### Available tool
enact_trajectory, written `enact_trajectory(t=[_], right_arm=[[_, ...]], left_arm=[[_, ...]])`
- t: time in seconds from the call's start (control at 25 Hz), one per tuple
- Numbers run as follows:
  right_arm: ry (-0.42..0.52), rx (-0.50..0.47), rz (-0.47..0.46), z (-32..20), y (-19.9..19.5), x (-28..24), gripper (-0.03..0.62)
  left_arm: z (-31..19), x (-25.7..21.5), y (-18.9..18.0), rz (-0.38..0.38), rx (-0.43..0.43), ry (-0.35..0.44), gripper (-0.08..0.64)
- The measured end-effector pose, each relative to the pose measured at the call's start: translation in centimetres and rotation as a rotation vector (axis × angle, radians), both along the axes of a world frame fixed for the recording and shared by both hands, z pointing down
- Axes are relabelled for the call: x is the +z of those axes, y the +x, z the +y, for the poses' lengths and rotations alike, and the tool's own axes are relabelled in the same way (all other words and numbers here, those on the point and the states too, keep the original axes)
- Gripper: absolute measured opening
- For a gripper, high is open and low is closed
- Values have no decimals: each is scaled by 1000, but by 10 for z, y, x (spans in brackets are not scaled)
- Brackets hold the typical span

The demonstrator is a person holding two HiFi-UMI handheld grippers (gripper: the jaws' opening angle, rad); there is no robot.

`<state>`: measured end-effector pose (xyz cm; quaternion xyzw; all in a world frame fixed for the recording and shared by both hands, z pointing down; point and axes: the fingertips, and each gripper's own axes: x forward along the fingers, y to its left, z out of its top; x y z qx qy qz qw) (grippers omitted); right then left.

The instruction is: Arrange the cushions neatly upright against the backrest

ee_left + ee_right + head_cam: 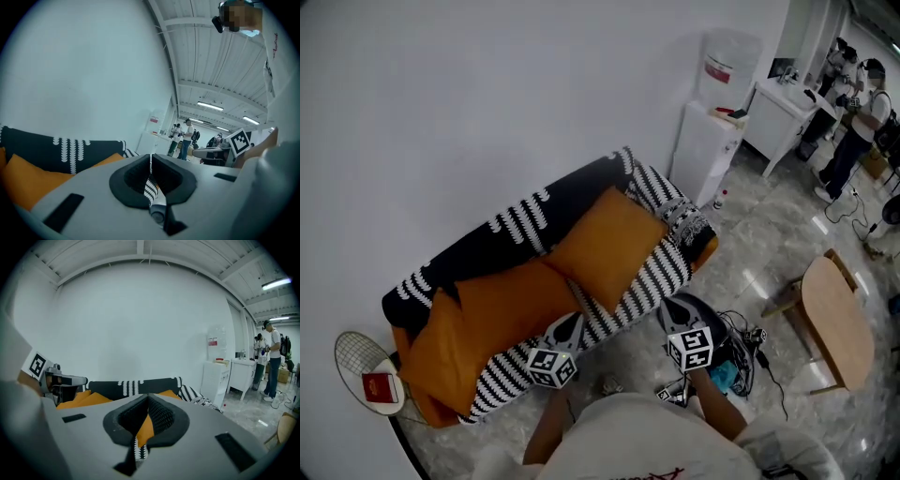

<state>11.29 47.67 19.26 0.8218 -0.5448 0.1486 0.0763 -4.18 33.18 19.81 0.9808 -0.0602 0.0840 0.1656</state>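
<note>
The head camera is looking steeply down from above the person's chest, taking in the whole sofa along the white wall, with the left gripper and right gripper sitting at the bottom edge. The left gripper camera is riding low, facing almost level along its jaws past the sofa's end toward distant people and catching the right gripper at its right edge. The right gripper camera is facing the backrest squarely from near by, and all three views are sharing the sofa and wall.
</note>
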Motion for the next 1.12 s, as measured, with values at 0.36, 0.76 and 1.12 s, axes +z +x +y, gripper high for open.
enact_trajectory(t=[0.36, 0.76, 1.12], right_arm=[[-25, 34, -8, -15, 7, 9, 26], [-5, 52, -15, -9, 6, 13, 28], [10, 45, -22, -15, 28, 22, 27]], left_arm=[[-23, 13, 10, -12, 36, -26, 35], [-12, 29, 14, -40, 74, -46, 35], [-17, 36, 42, -47, 75, -35, 35]])
